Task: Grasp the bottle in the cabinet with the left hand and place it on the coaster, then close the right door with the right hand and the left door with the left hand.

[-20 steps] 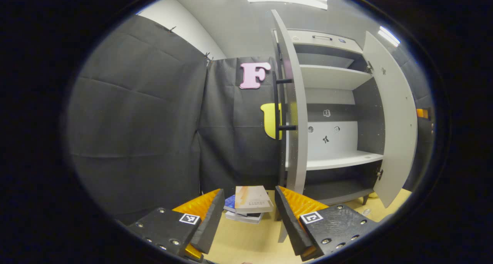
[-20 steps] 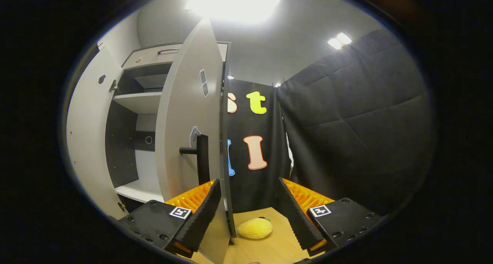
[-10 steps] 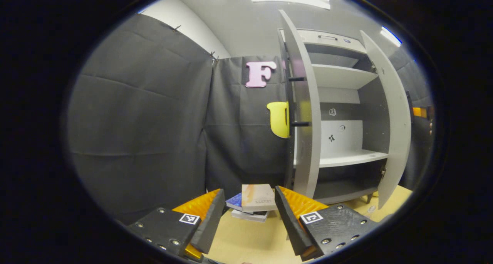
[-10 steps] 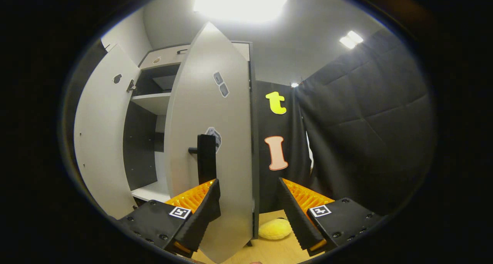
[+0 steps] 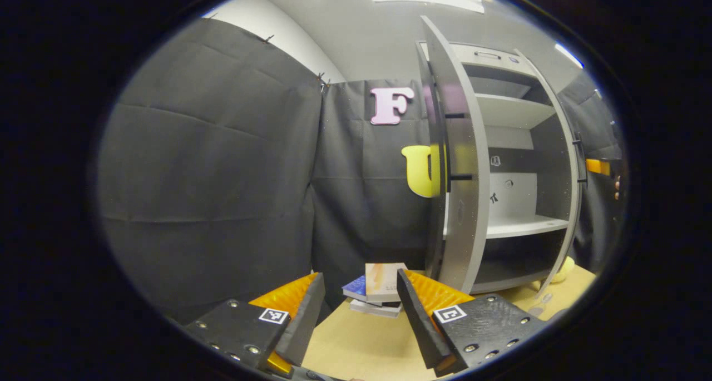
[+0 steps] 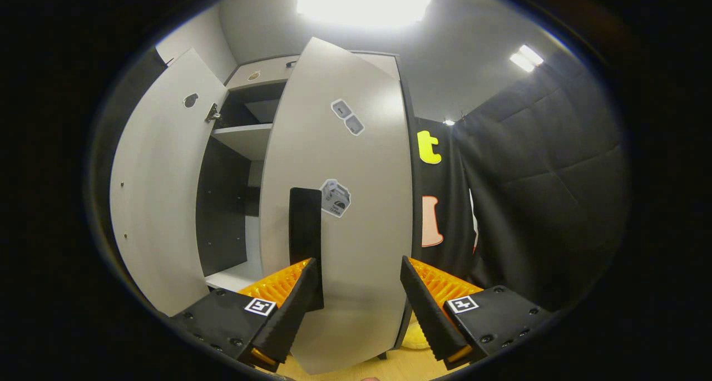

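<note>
- Step in hand, as I judge it: closing the cabinet's (image 5: 512, 147) right door with the right hand. The shelves I can see hold no bottle, and neither bottle nor coaster can be made out on the table, so the placing step seems done, though I cannot confirm it.
- Left of the cabinet, the left gripper (image 5: 360, 306) hangs low over the wooden table (image 5: 356, 347), jaws released and empty, with a small stack of books (image 5: 378, 289) lying beyond them near the cabinet's foot.
- Just right of the books, the left door (image 5: 461, 164) stands swung out, nearly edge-on in the left gripper view, its dark bar handle (image 5: 448, 147) on the outer face.
- At the cabinet's right side, the right door (image 6: 345, 203) is partly swung in. The right gripper (image 6: 359, 297) sits close to its outer face, jaws spread wide and gripping nothing, beside the dark handle (image 6: 305, 236); whether a finger touches the panel I cannot tell.
- The next move calls for a steady push on the panel until it seats, with fingers clear of the handle.
- The left gripper view gives the shelves and books; the right gripper view gives the right door's stickered face and the left door's inner side (image 6: 161, 192).
</note>
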{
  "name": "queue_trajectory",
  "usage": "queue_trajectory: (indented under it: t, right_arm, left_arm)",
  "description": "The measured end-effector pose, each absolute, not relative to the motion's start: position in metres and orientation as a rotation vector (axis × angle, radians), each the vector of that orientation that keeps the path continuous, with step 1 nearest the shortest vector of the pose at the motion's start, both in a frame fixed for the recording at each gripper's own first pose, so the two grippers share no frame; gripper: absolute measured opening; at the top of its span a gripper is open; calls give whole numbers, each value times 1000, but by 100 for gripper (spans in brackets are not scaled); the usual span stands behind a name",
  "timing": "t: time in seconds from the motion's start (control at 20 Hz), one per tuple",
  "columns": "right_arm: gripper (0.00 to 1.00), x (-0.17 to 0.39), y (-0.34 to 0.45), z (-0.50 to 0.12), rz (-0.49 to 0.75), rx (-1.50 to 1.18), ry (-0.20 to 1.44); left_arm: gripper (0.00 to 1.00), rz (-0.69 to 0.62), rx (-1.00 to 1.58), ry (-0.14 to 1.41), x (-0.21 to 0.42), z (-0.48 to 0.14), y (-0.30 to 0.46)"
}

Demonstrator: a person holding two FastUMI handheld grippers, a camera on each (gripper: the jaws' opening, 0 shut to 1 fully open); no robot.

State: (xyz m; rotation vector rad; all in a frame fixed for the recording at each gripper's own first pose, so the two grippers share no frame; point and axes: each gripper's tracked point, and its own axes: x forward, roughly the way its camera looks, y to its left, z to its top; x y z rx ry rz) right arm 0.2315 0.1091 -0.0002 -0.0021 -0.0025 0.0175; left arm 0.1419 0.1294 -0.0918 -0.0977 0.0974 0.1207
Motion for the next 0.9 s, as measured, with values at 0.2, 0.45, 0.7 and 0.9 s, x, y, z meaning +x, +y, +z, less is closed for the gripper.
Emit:
queue_trajectory:
  t: [0.2,0.45,0.7,0.9]
  right_arm:
    - [97,228,110,-1,21,13,-4]
    - [98,207,98,-15,10,-34,14]
    - [98,184,79,-42,-8,-31,74]
    - [98,170,59,-51,-35,-13,102]
  left_arm:
    - [79,105,-96,90,156,-81,130]
    - [79,73,-124,77,188,-50,128]
    - [79,46,-149,23,226,-5,128]
    - [78,32,-162,-20,254,28,119]
